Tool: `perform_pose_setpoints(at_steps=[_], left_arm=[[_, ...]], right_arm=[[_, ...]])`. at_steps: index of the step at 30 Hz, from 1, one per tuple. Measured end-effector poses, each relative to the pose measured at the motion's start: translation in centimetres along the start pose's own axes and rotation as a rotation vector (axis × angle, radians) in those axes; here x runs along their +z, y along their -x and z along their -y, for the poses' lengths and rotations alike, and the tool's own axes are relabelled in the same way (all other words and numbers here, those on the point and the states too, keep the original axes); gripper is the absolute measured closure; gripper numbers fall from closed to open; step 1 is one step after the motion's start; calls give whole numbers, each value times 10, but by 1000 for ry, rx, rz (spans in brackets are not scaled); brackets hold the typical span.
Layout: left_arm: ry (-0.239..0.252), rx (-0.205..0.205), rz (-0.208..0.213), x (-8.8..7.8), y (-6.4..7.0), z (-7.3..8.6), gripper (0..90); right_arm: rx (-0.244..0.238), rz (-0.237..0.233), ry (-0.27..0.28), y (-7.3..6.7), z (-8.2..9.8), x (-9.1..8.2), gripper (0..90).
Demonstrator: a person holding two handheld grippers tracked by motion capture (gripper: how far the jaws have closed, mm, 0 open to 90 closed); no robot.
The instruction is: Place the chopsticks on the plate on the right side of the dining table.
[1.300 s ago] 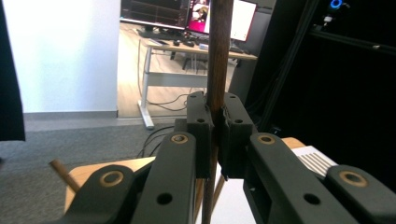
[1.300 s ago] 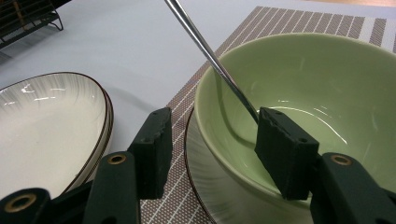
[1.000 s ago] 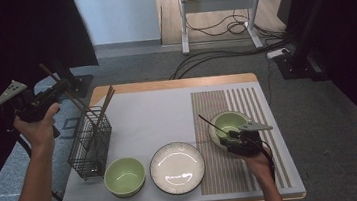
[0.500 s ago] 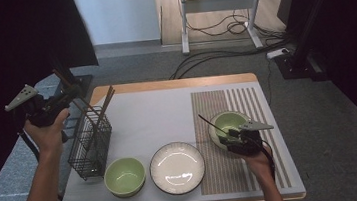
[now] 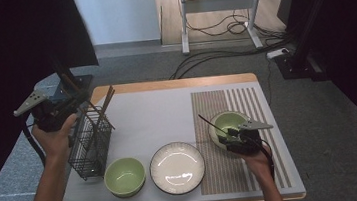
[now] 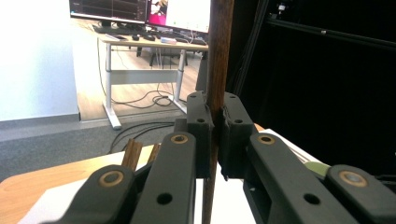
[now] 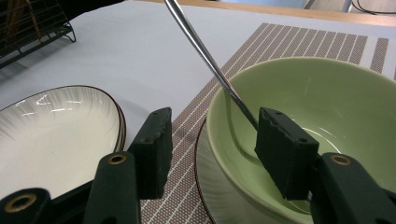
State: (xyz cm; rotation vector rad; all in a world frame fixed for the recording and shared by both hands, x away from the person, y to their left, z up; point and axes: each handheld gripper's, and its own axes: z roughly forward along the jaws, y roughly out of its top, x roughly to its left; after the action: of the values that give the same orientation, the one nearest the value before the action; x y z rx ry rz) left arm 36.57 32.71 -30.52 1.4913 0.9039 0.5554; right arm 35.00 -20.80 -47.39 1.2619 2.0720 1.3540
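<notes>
My left gripper point(image 5: 67, 100) is held up at the table's left edge, over the black wire basket point(image 5: 90, 146). It is shut on a brown wooden chopstick point(image 6: 217, 70) that stands nearly upright between the jaws. More chopsticks point(image 5: 105, 103) lean in the basket. At the right, my right gripper point(image 7: 212, 144) is open, its jaws on either side of the near rim of a green bowl point(image 7: 322, 98). This bowl point(image 5: 229, 122) sits on a plate on the striped placemat point(image 5: 247, 104). A thin metal utensil handle point(image 7: 205, 53) leans out of it.
A second green bowl point(image 5: 124, 176) and a white plate with a dark rim point(image 5: 177, 167) lie side by side near the table's front edge. Behind the table there is grey floor with cables, and a desk frame stands further back.
My left gripper has moved right and a little down with the chopstick, closer to the basket. The right gripper has stayed at the bowl.
</notes>
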Motion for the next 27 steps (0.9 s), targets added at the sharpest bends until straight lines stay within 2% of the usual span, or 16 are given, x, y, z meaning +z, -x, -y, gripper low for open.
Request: perform_pose_setpoints(at_steps=[13, 27], left_arm=[[-25, 16, 25, 5, 10, 10, 843], [-37, 2, 43, 10, 17, 23, 843]], right_arm=[[-8, -8, 6, -3, -3, 2, 462], [1, 4, 7, -2, -4, 3, 465]])
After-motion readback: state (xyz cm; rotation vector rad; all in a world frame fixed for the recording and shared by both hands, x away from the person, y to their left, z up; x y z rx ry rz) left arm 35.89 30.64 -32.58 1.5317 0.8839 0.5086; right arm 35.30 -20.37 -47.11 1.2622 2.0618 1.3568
